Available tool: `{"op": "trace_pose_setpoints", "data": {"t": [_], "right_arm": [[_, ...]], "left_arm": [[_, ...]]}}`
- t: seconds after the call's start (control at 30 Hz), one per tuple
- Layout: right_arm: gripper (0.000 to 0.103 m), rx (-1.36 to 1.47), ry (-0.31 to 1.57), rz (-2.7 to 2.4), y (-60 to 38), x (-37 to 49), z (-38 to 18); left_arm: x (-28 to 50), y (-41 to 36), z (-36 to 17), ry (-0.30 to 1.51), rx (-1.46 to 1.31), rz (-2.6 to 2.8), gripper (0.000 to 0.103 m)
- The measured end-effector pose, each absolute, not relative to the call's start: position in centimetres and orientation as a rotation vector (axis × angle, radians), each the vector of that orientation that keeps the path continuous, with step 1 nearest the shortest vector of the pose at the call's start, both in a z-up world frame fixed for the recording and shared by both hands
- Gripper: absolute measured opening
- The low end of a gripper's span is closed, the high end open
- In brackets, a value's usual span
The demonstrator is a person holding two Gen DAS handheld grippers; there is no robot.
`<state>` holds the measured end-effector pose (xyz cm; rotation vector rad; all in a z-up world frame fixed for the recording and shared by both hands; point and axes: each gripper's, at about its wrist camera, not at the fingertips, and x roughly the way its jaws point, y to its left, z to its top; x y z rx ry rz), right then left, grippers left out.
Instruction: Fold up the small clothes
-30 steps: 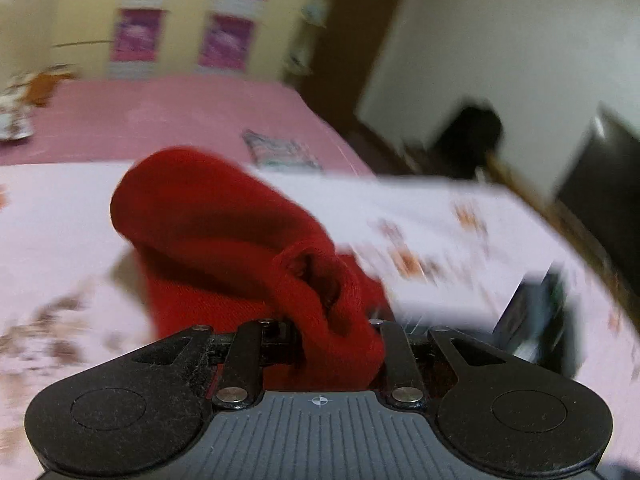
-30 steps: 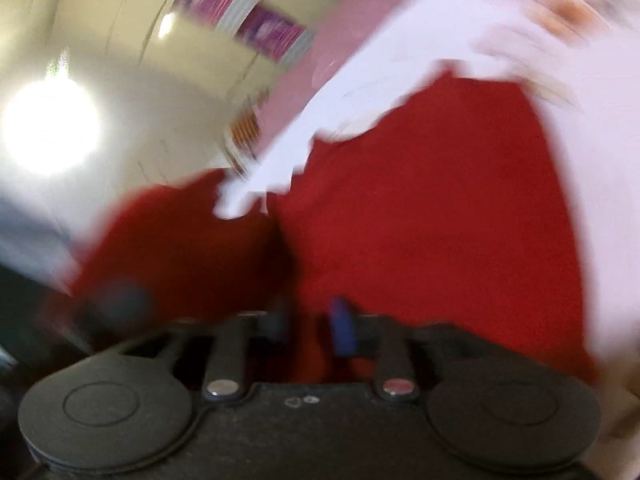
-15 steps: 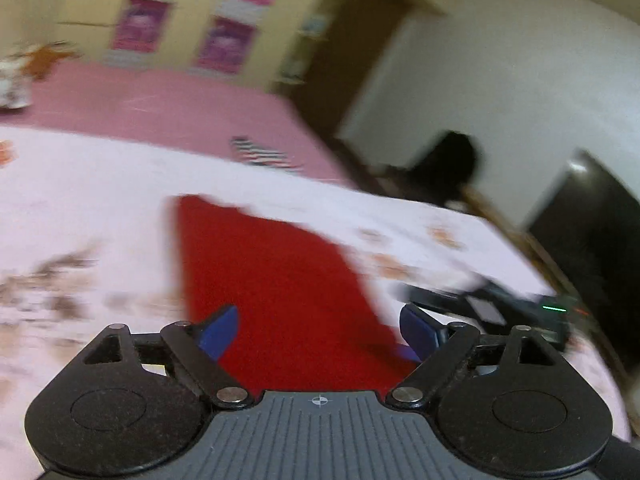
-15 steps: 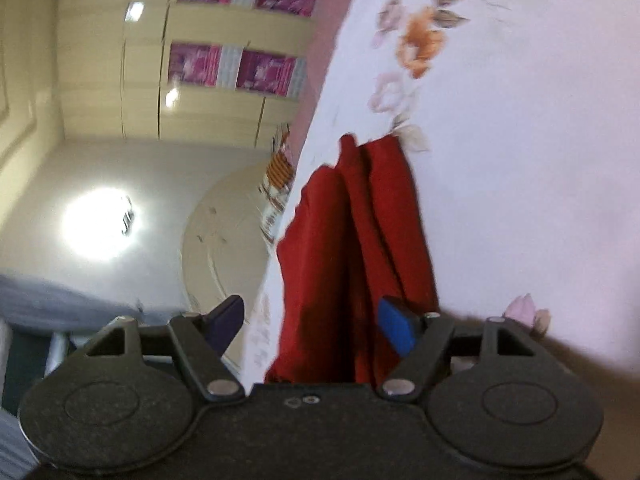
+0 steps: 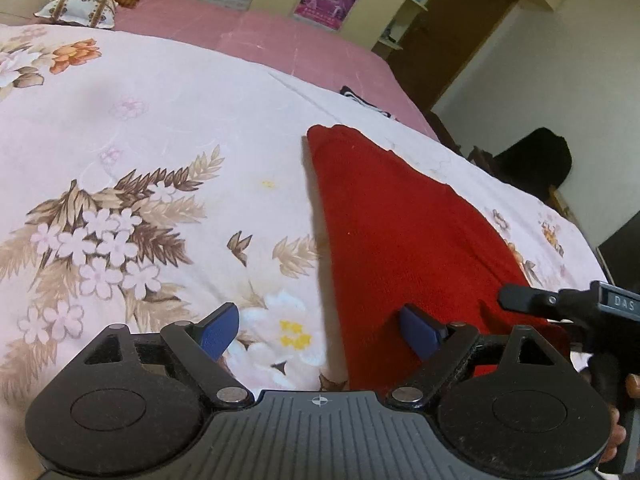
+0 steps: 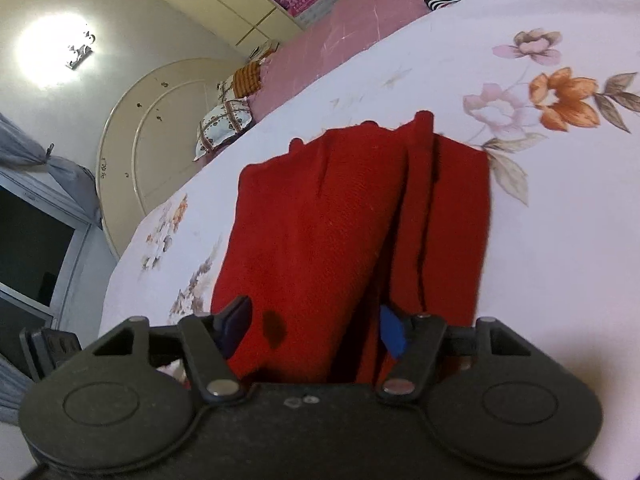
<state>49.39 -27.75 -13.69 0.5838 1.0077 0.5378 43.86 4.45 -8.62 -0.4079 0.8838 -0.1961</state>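
Note:
A red knit garment (image 5: 404,232) lies folded flat on the floral bedsheet (image 5: 140,140). My left gripper (image 5: 320,330) is open and empty, its jaws wide, just left of the garment's near edge. In the right wrist view the same garment (image 6: 344,216) shows layered folds on the sheet (image 6: 560,240). My right gripper (image 6: 314,326) is open, its fingers on either side of the garment's near end, holding nothing. The right gripper also shows at the right edge of the left wrist view (image 5: 580,312).
A pink mattress (image 5: 260,40) lies beyond the sheet, with pillows (image 5: 80,4) at its head. A striped cloth (image 5: 364,100) lies at the sheet's far edge. A dark bag (image 5: 536,164) and a door stand to the right.
Both grippers were shut on the red garment a second ago and have let it go. The garment now lies folded flat, and both grippers have drawn back, open.

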Motion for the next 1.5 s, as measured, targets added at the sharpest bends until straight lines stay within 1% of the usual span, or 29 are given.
{"op": "trace_pose_setpoints", "data": {"t": [0.07,0.1,0.13,0.17,0.2,0.23,0.3,0.5,0.6,0.67,0.77,0.83,0.87,0.9,0.97,1.03,1.07,1.1,1.13,1.17,1.2,1.23,1.27,1.33,1.4,1.43,1.5], "right_arm": [[0.066,0.548,1.001,0.548,-27.2,49.6,-13.5],[0.063,0.522,0.992,0.549,-26.9,49.7,-13.5],[0.057,0.493,0.984,0.543,-26.5,49.7,-13.4],[0.042,0.449,0.979,0.528,-26.2,49.6,-13.2],[0.035,0.393,0.971,0.501,-25.9,49.4,-12.9],[0.033,0.376,0.965,0.495,-25.9,49.1,-12.6],[0.021,0.359,0.947,0.490,-26.0,48.5,-11.9],[0.019,0.122,0.797,0.478,-23.5,45.4,-8.4],[0.018,0.057,0.745,0.431,-23.6,43.7,-7.2],[0.019,0.023,0.736,0.388,-24.1,43.1,-7.6],[0.019,0.133,0.849,0.362,-25.8,44.1,-11.3],[0.022,0.193,0.822,0.376,-26.6,44.0,-12.0],[0.030,0.230,0.811,0.380,-27.1,43.9,-11.9],[0.045,0.274,0.802,0.385,-27.7,43.8,-11.7],[0.064,0.369,0.752,0.355,-29.4,44.0,-11.4],[0.062,0.498,0.726,0.354,-31.1,45.1,-11.5],[0.057,0.551,0.731,0.351,-31.9,45.8,-11.8],[0.049,0.583,0.738,0.338,-32.5,46.6,-12.1],[0.043,0.585,0.755,0.324,-32.7,47.3,-12.3],[0.033,0.566,0.772,0.323,-32.5,47.9,-12.5],[0.031,0.525,0.778,0.332,-32.0,48.5,-12.5],[0.025,0.474,0.775,0.342,-31.3,48.8,-12.3],[0.008,0.413,0.755,0.354,-30.6,48.7,-12.0],[0.008,0.281,0.687,0.377,-29.3,48.6,-10.9],[0.008,0.247,0.640,0.410,-29.1,48.7,-10.3],[0.008,0.226,0.641,0.399,-29.0,49.0,-10.6],[0.010,0.148,0.749,0.342,-28.5,50.5,-12.7]], "left_arm": [[44.8,4.6,-8.4,0.878,-0.362,-0.183,0.087],[45.2,4.6,-8.3,0.878,-0.353,-0.174,0.087],[45.6,4.7,-8.3,0.884,-0.356,-0.167,0.087],[45.9,4.6,-8.2,0.888,-0.354,-0.166,0.087],[46.0,4.5,-8.2,0.887,-0.345,-0.168,0.087],[46.0,4.4,-8.1,0.886,-0.336,-0.166,0.087],[46.0,4.1,-8.0,0.877,-0.323,-0.164,0.087],[46.1,2.9,-7.2,0.824,-0.284,-0.166,0.087],[46.5,1.6,-7.0,0.827,-0.253,-0.206,0.087],[46.9,0.2,-6.9,0.844,-0.200,-0.220,0.087],[47.0,-0.8,-6.9,0.849,-0.158,-0.218,0.087],[46.8,-0.7,-6.8,0.846,-0.151,-0.225,0.087],[46.8,-0.4,-6.7,0.847,-0.153,-0.230,0.087],[46.8,-0.2,-6.7,0.851,-0.160,-0.234,0.087],[46.8,0.2,-6.6,0.858,-0.172,-0.242,0.087],[46.7,0.3,-6.5,0.857,-0.188,-0.246,0.087],[46.8,0.5,-6.6,0.846,-0.197,-0.245,0.087],[46.6,0.6,-6.6,0.832,-0.198,-0.241,0.087],[46.7,0.5,-6.6,0.830,-0.192,-0.238,0.087],[46.7,0.3,-6.8,0.835,-0.187,-0.237,0.087],[46.7,0.2,-7.0,0.841,-0.188,-0.237,0.087],[46.7,0.1,-7.1,0.847,-0.191,-0.240,0.087],[46.6,0.1,-7.1,0.847,-0.196,-0.240,0.087],[46.2,0.2,-7.0,0.841,-0.193,-0.239,0.087],[45.9,-0.1,-7.0,0.825,-0.160,-0.228,0.087],[45.9,-0.2,-7.1,0.820,-0.147,-0.226,0.087],[45.8,-0.1,-7.1,0.820,-0.157,-0.230,0.087]]}}
